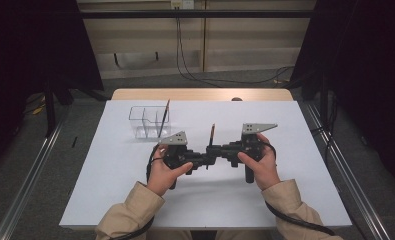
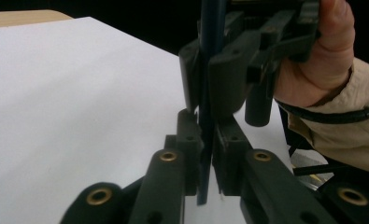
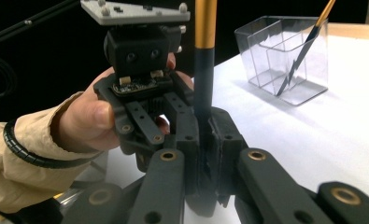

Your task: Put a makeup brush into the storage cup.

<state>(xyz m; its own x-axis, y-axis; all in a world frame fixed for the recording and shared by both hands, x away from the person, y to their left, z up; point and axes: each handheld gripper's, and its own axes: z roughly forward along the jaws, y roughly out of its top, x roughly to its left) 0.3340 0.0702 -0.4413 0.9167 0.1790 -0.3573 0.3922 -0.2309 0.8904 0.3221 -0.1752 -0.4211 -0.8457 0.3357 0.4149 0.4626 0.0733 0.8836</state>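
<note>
A slim brush (image 1: 212, 134) with a dark shaft and a gold band stands upright over the middle of the white table (image 1: 110, 165). My left gripper (image 1: 205, 160) and right gripper (image 1: 216, 150) meet nose to nose at its lower end. In the left gripper view, my left gripper (image 2: 205, 158) is shut on the dark shaft (image 2: 205, 116), and the right gripper (image 2: 203, 79) clamps it just above. In the right gripper view, my right gripper (image 3: 203, 154) is shut on the brush (image 3: 204, 60), with the left gripper (image 3: 147, 100) close behind it.
A clear divided holder (image 1: 149, 121) stands at the back left of the table with a second brush (image 1: 163, 117) leaning in it; both also appear as the holder (image 3: 285, 56) and brush (image 3: 303, 46). Cables trail from both grippers toward the front edge.
</note>
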